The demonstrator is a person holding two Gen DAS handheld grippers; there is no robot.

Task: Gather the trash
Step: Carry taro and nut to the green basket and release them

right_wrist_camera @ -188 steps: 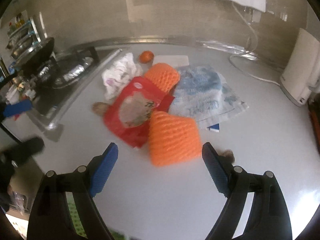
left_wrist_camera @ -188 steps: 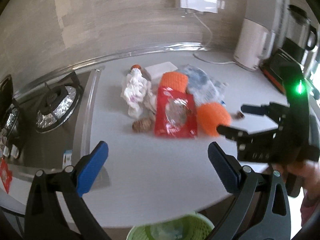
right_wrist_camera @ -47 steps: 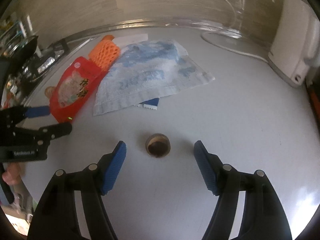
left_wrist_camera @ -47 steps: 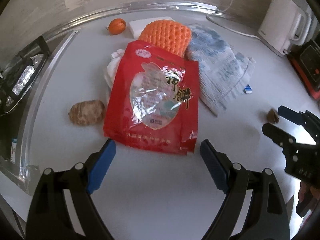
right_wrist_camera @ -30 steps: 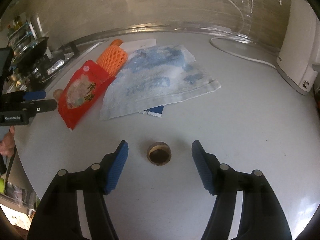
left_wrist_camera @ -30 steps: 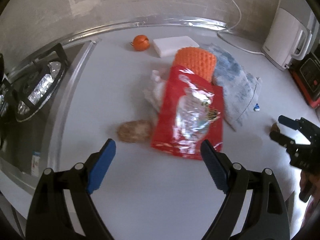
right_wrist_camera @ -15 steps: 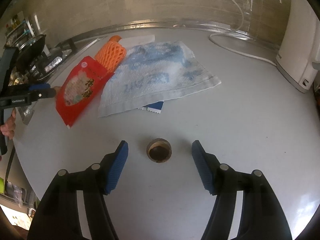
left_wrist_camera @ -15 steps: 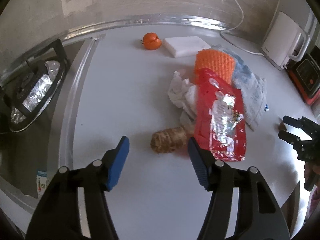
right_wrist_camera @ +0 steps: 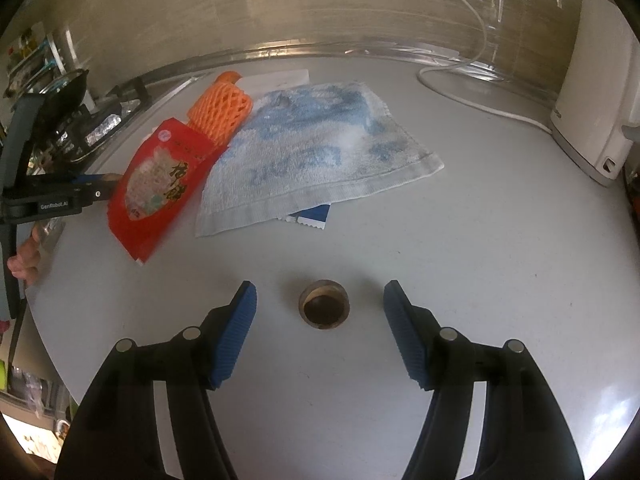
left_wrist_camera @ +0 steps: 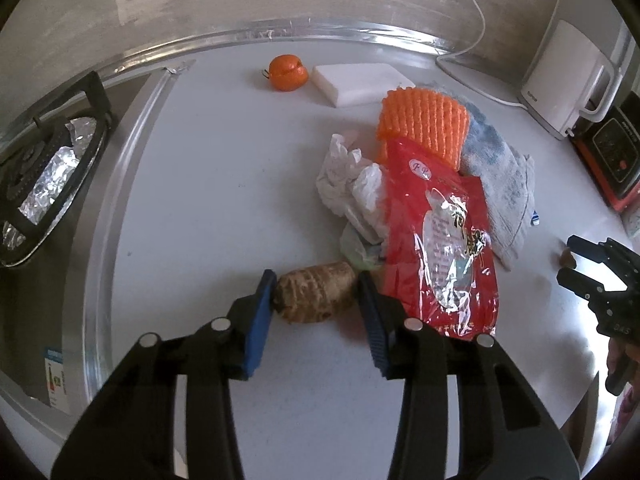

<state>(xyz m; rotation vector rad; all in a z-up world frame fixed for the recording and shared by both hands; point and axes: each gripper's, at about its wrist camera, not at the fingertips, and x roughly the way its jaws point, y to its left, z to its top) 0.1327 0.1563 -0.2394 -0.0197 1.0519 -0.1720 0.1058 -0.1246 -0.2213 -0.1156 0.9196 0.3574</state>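
Left gripper [left_wrist_camera: 316,286]: half a second ago its jaws stood wide around the brown root-like lump [left_wrist_camera: 315,298]; now they have narrowed until both blue pads sit against or just beside its two ends. Whether they are truly pinching it I cannot tell, since the lump still lies on the countertop [left_wrist_camera: 208,184].
Right gripper [right_wrist_camera: 320,304]: unchanged from the earlier views, jaws wide, with the small brown cup-shaped shell [right_wrist_camera: 324,307] on the counter between the pads, touched by neither.
Trash pile: the red snack bag [left_wrist_camera: 442,240] lies just right of the lump, overlapping the crumpled white tissue [left_wrist_camera: 348,184] and the orange foam net [left_wrist_camera: 422,120], with the blue-and-white cloth [right_wrist_camera: 316,152] beside it (the cloth may not be trash at all).
Other items: a small orange fruit [left_wrist_camera: 287,73] and a white block [left_wrist_camera: 360,82] sit near the back edge, well apart from both grippers.
Meaning for the task: the lump looks like the next piece to be collected; the likely next step is to finish closing and lift it.
Bin: none is visible in the current views.
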